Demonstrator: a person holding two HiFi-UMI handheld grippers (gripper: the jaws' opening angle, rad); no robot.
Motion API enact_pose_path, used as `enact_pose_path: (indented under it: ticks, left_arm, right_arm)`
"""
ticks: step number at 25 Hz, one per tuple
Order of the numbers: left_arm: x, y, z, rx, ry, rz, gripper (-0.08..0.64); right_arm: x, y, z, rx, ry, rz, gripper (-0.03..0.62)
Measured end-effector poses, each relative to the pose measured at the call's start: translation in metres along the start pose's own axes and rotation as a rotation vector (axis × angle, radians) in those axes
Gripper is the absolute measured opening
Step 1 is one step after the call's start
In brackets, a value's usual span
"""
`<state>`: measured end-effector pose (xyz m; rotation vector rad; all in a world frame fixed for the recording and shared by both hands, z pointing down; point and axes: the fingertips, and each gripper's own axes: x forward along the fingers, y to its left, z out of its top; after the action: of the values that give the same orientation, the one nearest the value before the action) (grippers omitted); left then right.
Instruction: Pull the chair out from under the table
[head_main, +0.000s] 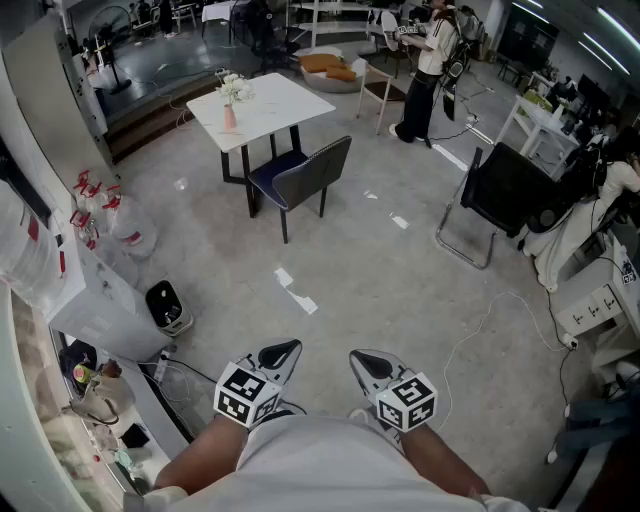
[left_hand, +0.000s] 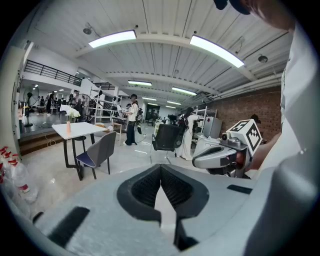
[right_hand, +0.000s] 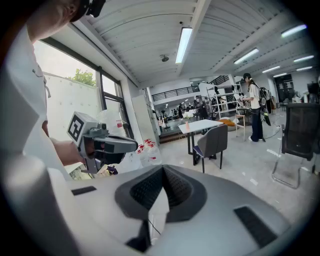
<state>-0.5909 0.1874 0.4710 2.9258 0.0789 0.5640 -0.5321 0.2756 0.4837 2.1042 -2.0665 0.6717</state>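
Note:
A grey chair (head_main: 300, 178) with a dark blue seat stands at the near side of a white table (head_main: 262, 106), its seat partly under the tabletop. The chair (left_hand: 96, 154) and table (left_hand: 75, 130) also show far off in the left gripper view, and the chair (right_hand: 212, 145) and table (right_hand: 202, 125) in the right gripper view. My left gripper (head_main: 281, 355) and right gripper (head_main: 368, 365) are held close to my body, several steps from the chair. Both are shut with nothing between the jaws.
A pink vase with white flowers (head_main: 232, 98) stands on the table. A black office chair (head_main: 505, 195) stands at the right, with a white cable (head_main: 480, 330) on the floor near it. Water bottles (head_main: 115, 215) and clutter line the left wall. A person (head_main: 425, 65) stands behind.

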Motion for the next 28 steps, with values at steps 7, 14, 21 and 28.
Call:
enact_pose_path:
  ticks: [7,14,21,28]
  left_arm:
    - [-0.001,0.003,0.004,0.008,-0.012,0.000,0.002]
    - [-0.015,0.018,0.003,0.016,-0.011,-0.012,0.002]
    - [-0.036,0.040,-0.007,0.005,-0.013,-0.028,0.002]
    - [-0.042,0.058,-0.033,-0.010,0.041,-0.066,0.002]
  right_arm:
    - [0.005,0.004,0.006,0.005,-0.006,0.019,0.003]
    - [0.022,0.018,0.012,-0.016,0.000,0.013,0.003]
    - [0.046,0.043,0.004,-0.025,0.018,-0.035,0.006]
    - [0.052,0.049,-0.009,0.043,0.038,-0.094,0.006]
